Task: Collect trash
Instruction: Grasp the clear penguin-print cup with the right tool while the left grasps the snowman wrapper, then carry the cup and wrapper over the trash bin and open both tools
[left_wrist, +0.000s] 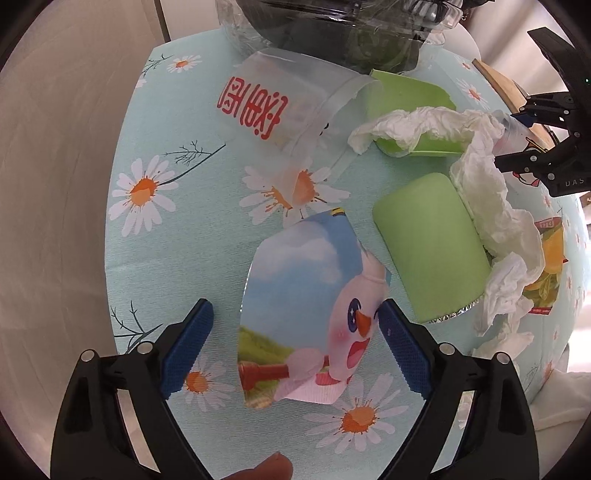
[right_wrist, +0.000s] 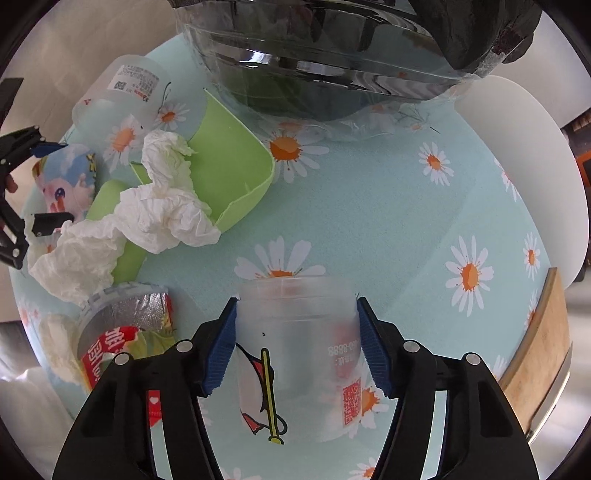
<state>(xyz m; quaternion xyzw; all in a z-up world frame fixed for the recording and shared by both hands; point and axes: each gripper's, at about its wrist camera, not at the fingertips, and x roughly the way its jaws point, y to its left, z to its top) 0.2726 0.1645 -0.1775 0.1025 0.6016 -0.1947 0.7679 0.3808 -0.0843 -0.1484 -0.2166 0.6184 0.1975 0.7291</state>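
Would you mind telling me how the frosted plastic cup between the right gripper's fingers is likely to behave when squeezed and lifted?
The frosted plastic cup looks thin-walled and empty, so probably light and apt to flex under the pads. Lying on its side, it may roll if released.

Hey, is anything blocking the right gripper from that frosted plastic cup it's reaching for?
No, nothing visible. The frosted cup lies on its side between the right gripper's blue fingers, both at its walls. The crumpled tissue and foil-lined wrapper lie off to the side, clear of it.
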